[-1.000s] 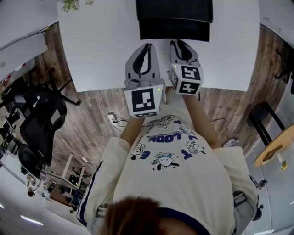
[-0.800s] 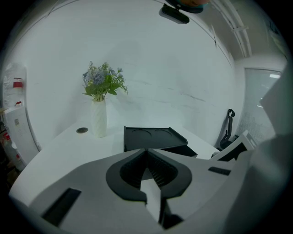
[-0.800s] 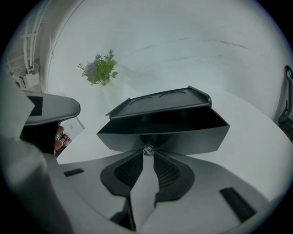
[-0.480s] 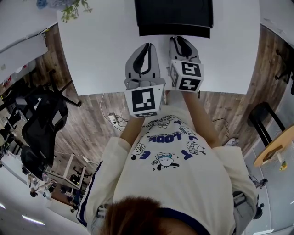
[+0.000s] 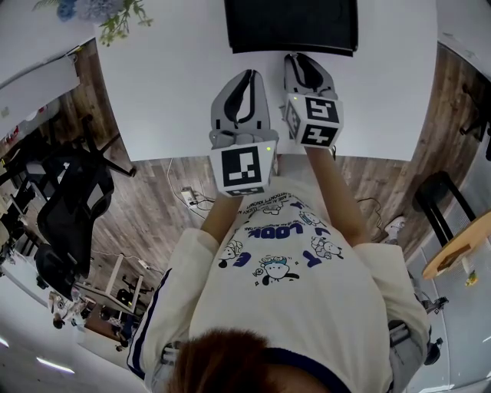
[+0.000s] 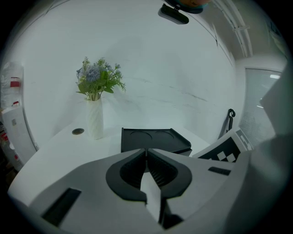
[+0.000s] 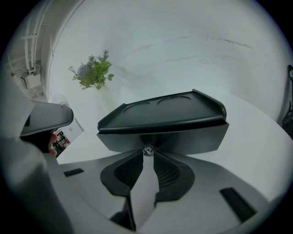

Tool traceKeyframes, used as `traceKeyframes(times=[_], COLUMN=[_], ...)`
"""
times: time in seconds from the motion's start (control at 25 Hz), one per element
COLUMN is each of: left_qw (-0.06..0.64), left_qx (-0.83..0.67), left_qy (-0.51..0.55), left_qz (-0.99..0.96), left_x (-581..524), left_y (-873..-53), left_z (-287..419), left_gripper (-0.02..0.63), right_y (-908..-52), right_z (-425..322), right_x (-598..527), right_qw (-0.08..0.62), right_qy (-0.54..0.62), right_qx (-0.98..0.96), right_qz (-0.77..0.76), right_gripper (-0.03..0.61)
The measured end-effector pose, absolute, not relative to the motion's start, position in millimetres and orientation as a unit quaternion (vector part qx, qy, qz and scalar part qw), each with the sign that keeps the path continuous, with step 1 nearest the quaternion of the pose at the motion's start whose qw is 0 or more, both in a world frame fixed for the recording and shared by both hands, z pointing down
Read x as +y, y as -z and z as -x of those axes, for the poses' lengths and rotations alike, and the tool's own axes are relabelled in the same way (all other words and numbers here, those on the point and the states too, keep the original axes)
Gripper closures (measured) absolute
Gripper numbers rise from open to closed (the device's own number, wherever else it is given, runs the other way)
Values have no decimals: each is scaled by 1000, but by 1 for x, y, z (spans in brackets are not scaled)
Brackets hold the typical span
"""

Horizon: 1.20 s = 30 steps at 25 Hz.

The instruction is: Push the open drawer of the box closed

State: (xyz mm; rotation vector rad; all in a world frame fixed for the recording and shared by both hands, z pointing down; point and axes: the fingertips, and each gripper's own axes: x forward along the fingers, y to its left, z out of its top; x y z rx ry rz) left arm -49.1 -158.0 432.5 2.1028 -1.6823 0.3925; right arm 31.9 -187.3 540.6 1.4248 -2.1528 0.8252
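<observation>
One box (image 7: 165, 114), one vase (image 6: 95, 119), left tongs (image 6: 146, 151), right tongs (image 7: 147, 154) on one knob (image 7: 148, 149).

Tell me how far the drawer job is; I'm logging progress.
Looks done: the drawer front sits about flush under the box top. In hand: the right gripper is at that front, jaws closed on the knob. Left: let go and back away. The left gripper is shut and empty, off to the side.
</observation>
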Motion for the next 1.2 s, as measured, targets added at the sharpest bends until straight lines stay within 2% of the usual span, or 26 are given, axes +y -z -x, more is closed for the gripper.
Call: traceKeyframes(times=[0.8,0.84,0.92,0.96,1.2], left_qw=[214,214,213,212,196], left_qx=[-608,-608,-609,-610,-612], left_qy=[-142,-140,-136,-134,-121], left_qz=[-752,-751,-751,-752,-757], left_x=[-157,-157,-157,-157,-157], left_y=[-437,-436,-433,-432,-417], left_z=[54,54,54,54,53], left_gripper=[591,591,591,591,591], right_y=[-540,-539,-535,-533,-509], right_z=[-30,-29,-26,-25,-32], right_x=[-201,-200,-198,-197,-188], right_qw=[207,203,194,193,190], right_qy=[-289,-290,-291,-289,-254], right_qx=[-781,-783,-790,-792,-795], right_qz=[-514,-512,-504,-501,-517], right_gripper=[489,486,403,387,393])
